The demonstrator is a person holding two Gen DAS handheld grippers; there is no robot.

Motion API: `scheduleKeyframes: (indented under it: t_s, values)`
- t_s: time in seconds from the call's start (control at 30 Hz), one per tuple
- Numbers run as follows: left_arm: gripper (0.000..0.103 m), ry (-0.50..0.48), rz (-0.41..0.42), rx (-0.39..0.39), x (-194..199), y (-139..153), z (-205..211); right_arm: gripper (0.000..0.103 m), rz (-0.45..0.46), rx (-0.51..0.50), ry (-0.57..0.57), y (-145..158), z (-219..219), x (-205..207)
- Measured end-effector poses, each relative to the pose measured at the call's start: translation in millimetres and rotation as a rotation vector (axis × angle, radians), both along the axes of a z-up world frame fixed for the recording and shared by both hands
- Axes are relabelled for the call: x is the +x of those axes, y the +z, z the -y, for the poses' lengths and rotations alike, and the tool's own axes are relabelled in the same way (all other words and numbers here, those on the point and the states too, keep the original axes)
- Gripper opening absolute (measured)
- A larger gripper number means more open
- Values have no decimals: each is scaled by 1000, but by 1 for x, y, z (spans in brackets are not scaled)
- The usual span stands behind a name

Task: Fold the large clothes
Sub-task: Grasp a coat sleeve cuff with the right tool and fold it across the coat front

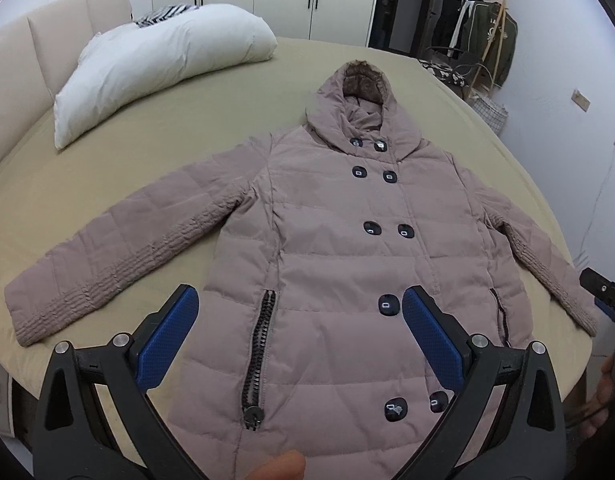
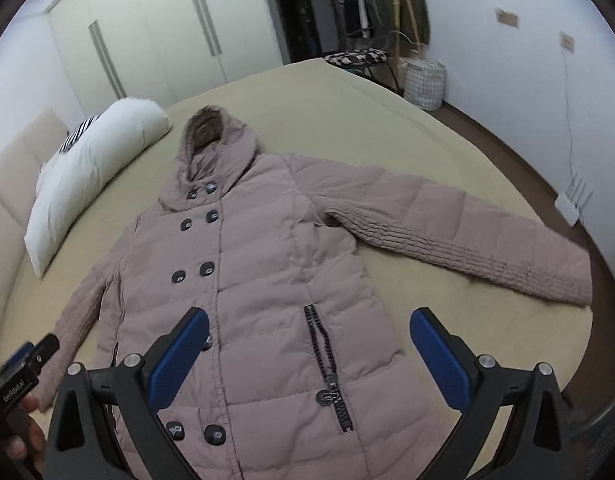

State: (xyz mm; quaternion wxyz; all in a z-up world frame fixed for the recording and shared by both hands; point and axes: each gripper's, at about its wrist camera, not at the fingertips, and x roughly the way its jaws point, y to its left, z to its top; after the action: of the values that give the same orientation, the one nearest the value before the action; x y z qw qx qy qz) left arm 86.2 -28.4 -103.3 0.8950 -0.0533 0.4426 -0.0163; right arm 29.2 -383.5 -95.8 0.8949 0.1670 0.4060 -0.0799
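We find the coat (image 1: 327,248) flat on the bed (image 1: 107,184), unfolded. Both left gripper (image 1: 299,312) and right gripper (image 2: 309,334) hover, jaws apart, empty. We advise pinching each sleeve cuff first.

We see one dusty-pink quilted coat (image 1: 327,248) (image 2: 243,280) lying flat, front up, on the bed. Buttoned double-breasted with dark buttons, hood up toward the far side, both sleeves spread outward, pocket zippers closed.

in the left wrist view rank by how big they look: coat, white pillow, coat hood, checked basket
1. coat
2. white pillow
3. coat hood
4. checked basket

The basket stands farthest away, so its true size is unsure.
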Motion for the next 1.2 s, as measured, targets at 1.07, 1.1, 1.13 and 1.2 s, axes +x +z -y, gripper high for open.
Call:
scheduleKeyframes:
  t_s: [1.07,1.1,1.13,1.2]
  values:
    - [84,-62,-120,-339,124,-77,35,15,227,414,-473,-68,277,59]
    - [84,-57,-113,-364,126,-76,30,15,233,382,-415,-55,259,74]
    - [84,-50,-108,-388,129,-76,24,15,238,352,-351,-44,240,92]
    - [84,-34,-94,-427,134,-77,12,15,239,270,-215,-25,191,125]
